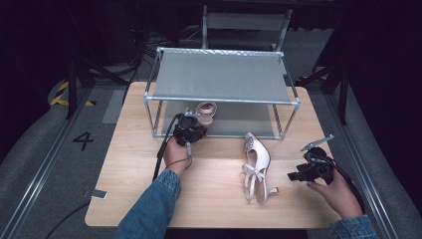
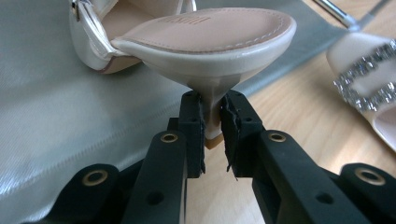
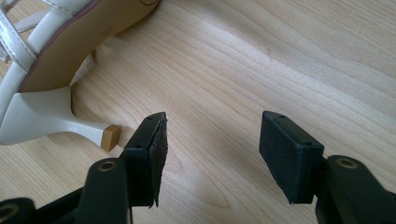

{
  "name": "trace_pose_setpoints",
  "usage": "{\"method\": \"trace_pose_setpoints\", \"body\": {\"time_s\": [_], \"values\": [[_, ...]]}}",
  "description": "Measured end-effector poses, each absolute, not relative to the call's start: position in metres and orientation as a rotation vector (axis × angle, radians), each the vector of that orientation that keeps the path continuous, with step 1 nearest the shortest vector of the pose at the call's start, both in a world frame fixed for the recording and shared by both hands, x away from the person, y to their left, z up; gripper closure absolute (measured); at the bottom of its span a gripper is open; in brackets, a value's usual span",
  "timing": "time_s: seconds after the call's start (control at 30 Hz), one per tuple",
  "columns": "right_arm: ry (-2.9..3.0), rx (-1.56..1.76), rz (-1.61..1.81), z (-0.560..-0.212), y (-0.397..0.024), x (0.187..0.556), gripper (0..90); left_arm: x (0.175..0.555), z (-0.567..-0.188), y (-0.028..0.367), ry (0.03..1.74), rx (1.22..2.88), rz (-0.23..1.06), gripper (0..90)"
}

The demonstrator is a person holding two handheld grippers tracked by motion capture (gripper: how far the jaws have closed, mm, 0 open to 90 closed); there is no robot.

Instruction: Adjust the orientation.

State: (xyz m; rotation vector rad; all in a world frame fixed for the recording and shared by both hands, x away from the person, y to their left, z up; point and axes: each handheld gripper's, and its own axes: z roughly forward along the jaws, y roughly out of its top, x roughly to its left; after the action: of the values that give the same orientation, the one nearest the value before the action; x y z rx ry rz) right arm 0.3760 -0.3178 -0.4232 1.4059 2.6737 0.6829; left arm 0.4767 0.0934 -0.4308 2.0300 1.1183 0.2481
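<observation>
A cream high-heeled shoe (image 1: 206, 112) sits at the front of the shoe rack's lower shelf (image 1: 239, 119). My left gripper (image 2: 212, 122) is shut on this shoe's thin heel (image 2: 213, 100), just below the sole (image 2: 210, 35). The left gripper (image 1: 188, 128) is at the rack's front left. The second cream shoe (image 1: 256, 167), with a jewelled strap, lies on its side on the wooden table (image 1: 149, 164). My right gripper (image 3: 210, 149) stands open above bare wood, its left jaw close to that shoe's heel tip (image 3: 110, 137). In the high view the right gripper (image 1: 311, 167) is right of the shoe.
The metal-framed rack (image 1: 221, 74) with grey fabric shelves takes the table's far half. A jewelled strap of the lying shoe (image 2: 369, 86) shows at the right of the left gripper view. A chair (image 1: 246, 25) stands behind the table. A small device (image 1: 98, 194) lies at the front left edge.
</observation>
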Motion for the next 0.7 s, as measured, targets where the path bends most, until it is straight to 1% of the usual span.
{"method": "trace_pose_setpoints", "body": {"time_s": [0.1, 0.23, 0.33, 0.37, 0.47, 0.5, 0.57, 0.67, 0.7], "values": [[2.672, 1.402, 0.683, -0.423, -0.319, 0.376, 42.0, 0.484, -0.432, 0.089, 1.119, 2.036, 0.24, 79.1], [2.67, 1.413, 0.689, -0.423, -0.32, 0.376, 41.9, 0.495, -0.435, 0.086, 1.128, 2.07, 0.271, 79.1], [2.671, 1.417, 0.688, -0.424, -0.32, 0.377, 41.9, 0.502, -0.439, 0.085, 1.173, 2.055, 0.254, 79.1], [2.671, 1.419, 0.685, -0.425, -0.32, 0.377, 41.9, 0.508, -0.44, 0.088, 1.106, 2.102, 0.295, 79.1], [2.673, 1.417, 0.688, -0.425, -0.321, 0.378, 41.9, 0.514, -0.443, 0.086, 1.07, 2.145, 0.308, 79.1], [2.673, 1.416, 0.687, -0.426, -0.321, 0.378, 41.9, 0.52, -0.442, 0.087, 1.012, 2.22, 0.386, 79.1], [2.677, 1.421, 0.685, -0.426, -0.321, 0.378, 41.8, 0.524, -0.443, 0.085, 0.967, 2.255, 0.407, 79.1], [2.678, 1.416, 0.696, -0.426, -0.321, 0.378, 41.8, 0.527, -0.447, 0.084, 0.951, 2.272, 0.411, 79.0], [2.677, 1.415, 0.697, -0.425, -0.321, 0.378, 41.7, 0.524, -0.448, 0.082, 1.014, 2.244, 0.382, 79.0]]}}
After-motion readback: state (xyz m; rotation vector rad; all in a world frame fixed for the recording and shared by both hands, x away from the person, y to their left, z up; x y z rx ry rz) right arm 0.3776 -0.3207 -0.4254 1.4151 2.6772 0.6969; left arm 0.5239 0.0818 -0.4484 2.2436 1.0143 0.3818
